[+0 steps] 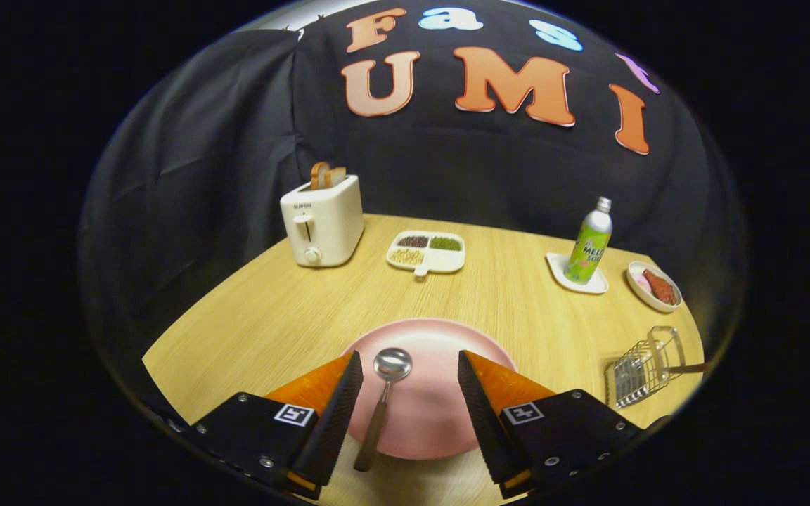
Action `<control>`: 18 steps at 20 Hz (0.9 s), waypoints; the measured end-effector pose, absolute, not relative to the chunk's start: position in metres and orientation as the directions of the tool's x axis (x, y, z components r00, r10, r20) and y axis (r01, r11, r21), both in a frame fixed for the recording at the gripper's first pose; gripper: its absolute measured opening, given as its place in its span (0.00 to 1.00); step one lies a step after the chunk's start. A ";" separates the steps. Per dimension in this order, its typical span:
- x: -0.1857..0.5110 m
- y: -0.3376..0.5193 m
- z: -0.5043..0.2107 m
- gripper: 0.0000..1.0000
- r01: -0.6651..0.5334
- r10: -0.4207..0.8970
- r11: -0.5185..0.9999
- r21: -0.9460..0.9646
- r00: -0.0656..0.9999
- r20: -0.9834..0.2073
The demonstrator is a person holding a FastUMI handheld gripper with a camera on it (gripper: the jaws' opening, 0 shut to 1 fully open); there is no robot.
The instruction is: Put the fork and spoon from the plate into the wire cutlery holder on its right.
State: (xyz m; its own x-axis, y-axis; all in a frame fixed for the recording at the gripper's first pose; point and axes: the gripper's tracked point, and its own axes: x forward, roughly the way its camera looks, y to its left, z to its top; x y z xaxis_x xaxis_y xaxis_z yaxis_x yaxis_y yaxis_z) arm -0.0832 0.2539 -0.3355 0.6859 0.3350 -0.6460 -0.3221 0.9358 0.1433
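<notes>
my gripper (409, 369) is open over the plate (440, 337), spoon (382, 400) between the fingers; i'd drop lower and pinch its handle squarely.

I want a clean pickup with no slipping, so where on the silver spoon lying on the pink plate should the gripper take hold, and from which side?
Grip the silver spoon at its dark handle, near where it crosses the rim of the round pink plate. Come down from above: it lies flat between the open gripper fingers, pointing along them, so they can close across the narrow handle.
</notes>
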 end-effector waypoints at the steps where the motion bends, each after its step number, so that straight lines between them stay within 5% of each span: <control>1: -0.087 0.257 -0.347 0.82 -0.323 0.337 0.934 0.150 0.663 -0.668; 7: -0.104 0.263 -0.389 0.75 -0.349 0.306 0.929 0.122 0.542 -0.782; 16: -0.116 0.261 -0.408 0.17 -0.349 0.276 0.929 0.122 0.437 -0.856; 18: -0.119 0.263 -0.410 0.12 -0.331 0.286 0.932 0.149 0.416 -0.864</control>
